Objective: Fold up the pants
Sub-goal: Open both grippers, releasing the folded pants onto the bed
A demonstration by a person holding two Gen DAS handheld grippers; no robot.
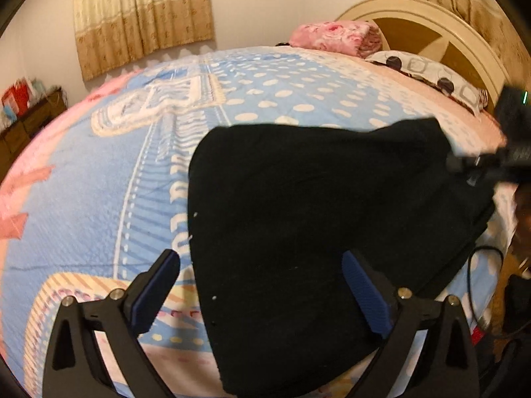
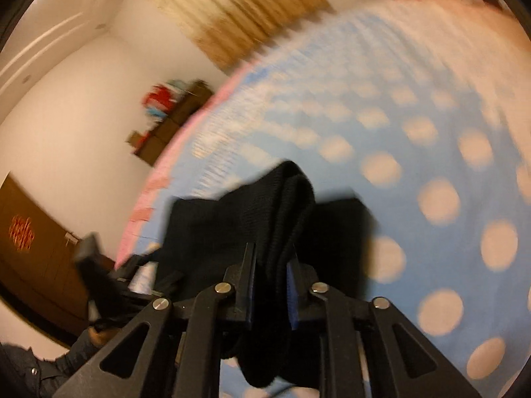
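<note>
Black pants point(image 1: 315, 219) lie on the blue polka-dot bedspread point(image 1: 132, 179). My left gripper point(image 1: 262, 265) is open, its jaws wide apart just above the near part of the pants, empty. My right gripper point(image 2: 272, 258) is shut on a bunched fold of the pants point(image 2: 288, 205) and holds it lifted off the bedspread point(image 2: 431, 165). It also shows in the left wrist view point(image 1: 481, 162) at the far right corner of the pants. The right wrist view is blurred by motion.
A pink folded blanket point(image 1: 335, 34) and a patterned pillow point(image 1: 428, 73) lie by the headboard point(image 1: 431, 30). A dark cabinet point(image 1: 30, 122) stands at the left beyond the bed. Curtains point(image 1: 142, 13) hang on the far wall. A cable point(image 1: 478, 265) hangs at the bed's right edge.
</note>
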